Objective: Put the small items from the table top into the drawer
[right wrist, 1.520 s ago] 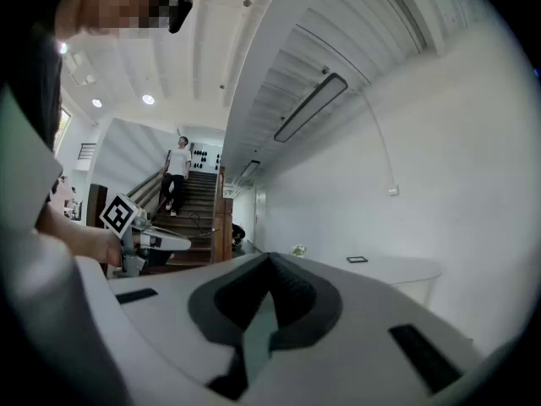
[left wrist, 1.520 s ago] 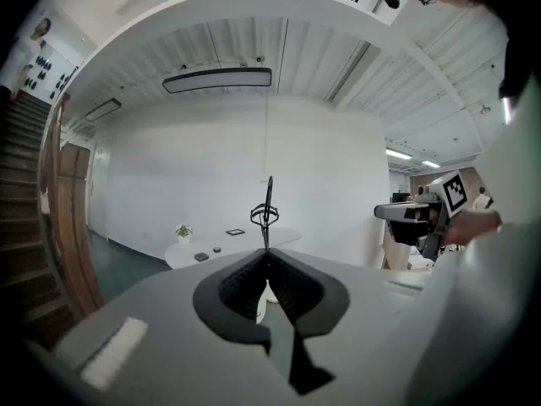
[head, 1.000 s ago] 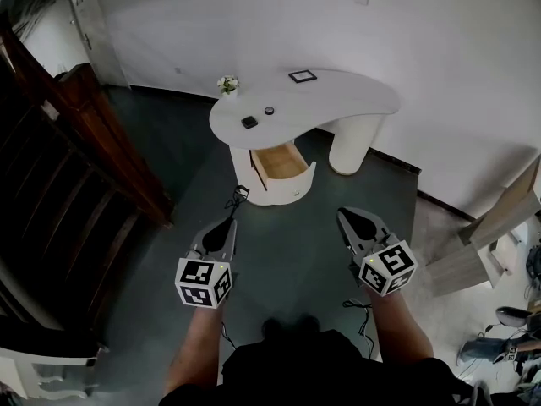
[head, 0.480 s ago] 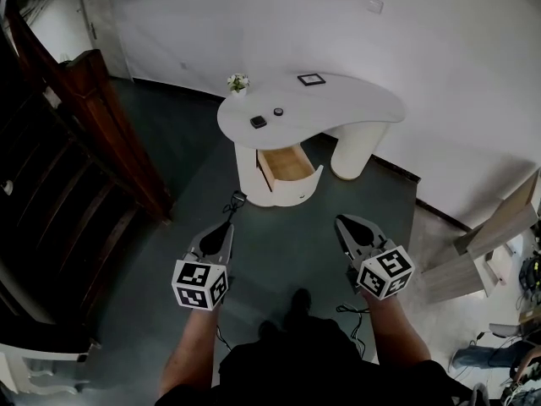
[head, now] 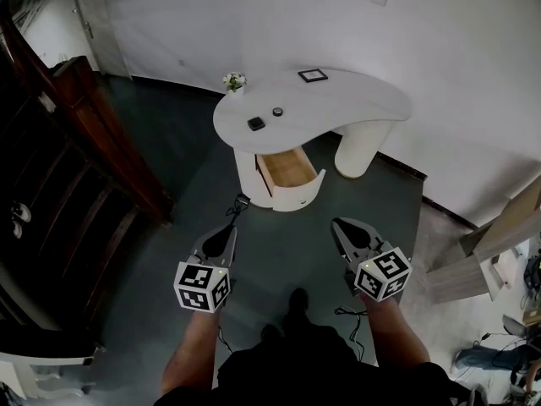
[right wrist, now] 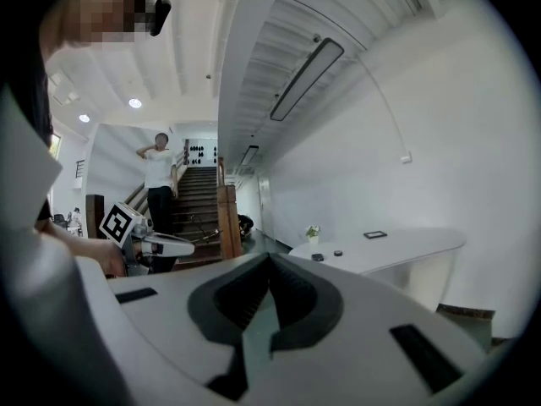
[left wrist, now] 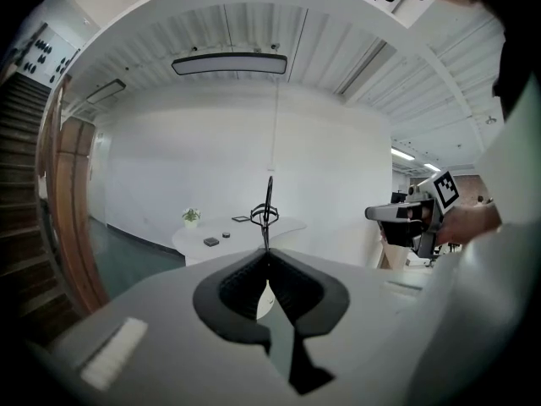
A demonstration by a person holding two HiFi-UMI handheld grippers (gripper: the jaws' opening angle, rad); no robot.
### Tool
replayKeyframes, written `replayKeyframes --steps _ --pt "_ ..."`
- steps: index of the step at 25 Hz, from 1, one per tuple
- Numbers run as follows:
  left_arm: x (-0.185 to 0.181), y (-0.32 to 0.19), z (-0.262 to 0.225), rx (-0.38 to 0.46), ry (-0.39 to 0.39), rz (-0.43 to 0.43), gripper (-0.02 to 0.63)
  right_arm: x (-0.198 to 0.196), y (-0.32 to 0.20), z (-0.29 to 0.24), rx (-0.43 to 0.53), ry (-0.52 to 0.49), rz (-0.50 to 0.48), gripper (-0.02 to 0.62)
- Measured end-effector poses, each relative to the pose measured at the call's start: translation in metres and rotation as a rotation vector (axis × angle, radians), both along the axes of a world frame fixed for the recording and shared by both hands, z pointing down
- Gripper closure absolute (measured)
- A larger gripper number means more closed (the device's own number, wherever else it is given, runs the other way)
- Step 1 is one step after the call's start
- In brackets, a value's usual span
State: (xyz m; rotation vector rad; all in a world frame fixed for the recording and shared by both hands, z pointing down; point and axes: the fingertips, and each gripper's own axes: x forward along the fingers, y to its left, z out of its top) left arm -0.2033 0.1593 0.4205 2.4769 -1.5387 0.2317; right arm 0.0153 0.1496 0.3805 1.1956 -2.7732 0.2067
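Note:
A white curved table [head: 338, 108] stands ahead on the dark floor, its wooden drawer [head: 289, 172] pulled open. A black square item [head: 255, 123] and a small round black item [head: 277, 112] lie on the top; both also show in the left gripper view, the square item [left wrist: 210, 242] and the round item [left wrist: 226, 234]. My left gripper [head: 230, 228] is held low, well short of the table, shut on a thin black wire piece [left wrist: 266, 214] that sticks out past its tips. My right gripper [head: 338, 224] is level with it, shut and holding nothing.
A potted plant [head: 234, 81] and a picture frame [head: 313, 75] also sit on the table. A dark wooden staircase [head: 76, 159] runs along the left, with a person [right wrist: 158, 184] standing on it. Wooden boards [head: 499, 227] lean at the right. Cables [head: 351, 311] trail on the floor.
The table and drawer have drawn slightly nearer and shifted right in the head view. Both grippers sit a little lower in frame, still shut.

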Motion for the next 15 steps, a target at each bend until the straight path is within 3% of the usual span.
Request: replayKeyframes --steps 15 --pt "0.044 -0.115 0.014 -0.071 -0.043 0.017 0.589 0.026 -0.117 0.027 -0.079 -0.050 -0.042 0.583"
